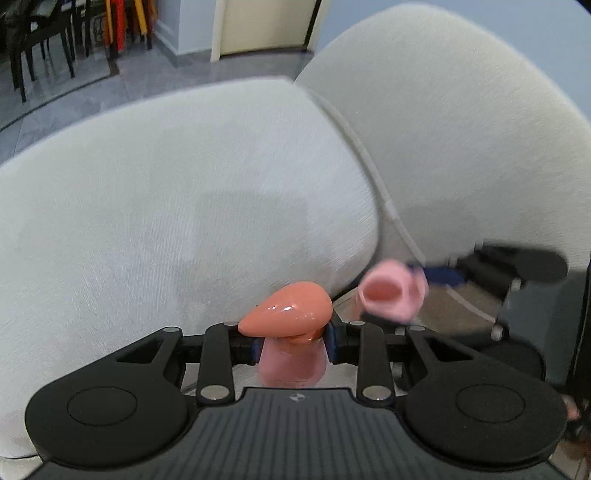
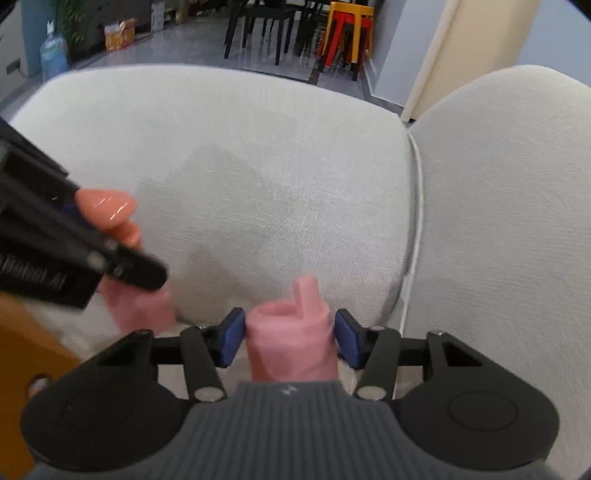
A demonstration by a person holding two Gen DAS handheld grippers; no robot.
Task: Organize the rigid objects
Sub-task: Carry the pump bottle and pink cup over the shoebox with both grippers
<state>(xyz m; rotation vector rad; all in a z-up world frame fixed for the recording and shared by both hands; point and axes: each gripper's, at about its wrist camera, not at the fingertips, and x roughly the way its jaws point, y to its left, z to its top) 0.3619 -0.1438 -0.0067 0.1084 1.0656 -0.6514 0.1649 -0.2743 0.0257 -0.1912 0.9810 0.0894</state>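
A translucent pink bottle (image 1: 292,365) with a glossy peach pump head (image 1: 288,310) stands between my left gripper's (image 1: 293,345) blue pads, which are shut on its neck. To the right in the left wrist view, a pink cap (image 1: 388,293) hangs above the sofa, blurred, in my right gripper (image 1: 404,295). The right wrist view shows the same cap (image 2: 288,325), open end up, with my right gripper (image 2: 290,338) shut on it. The left gripper (image 2: 110,254) crosses the left side of that view with the peach pump head (image 2: 107,210) and the bottle (image 2: 136,306).
Both grippers hover over a light grey sofa seat cushion (image 2: 258,166), with a second cushion (image 2: 498,203) to the right across a piped seam. Beyond the sofa are a tiled floor, dark chairs, red and yellow stools (image 2: 347,33) and a water jug (image 2: 53,55).
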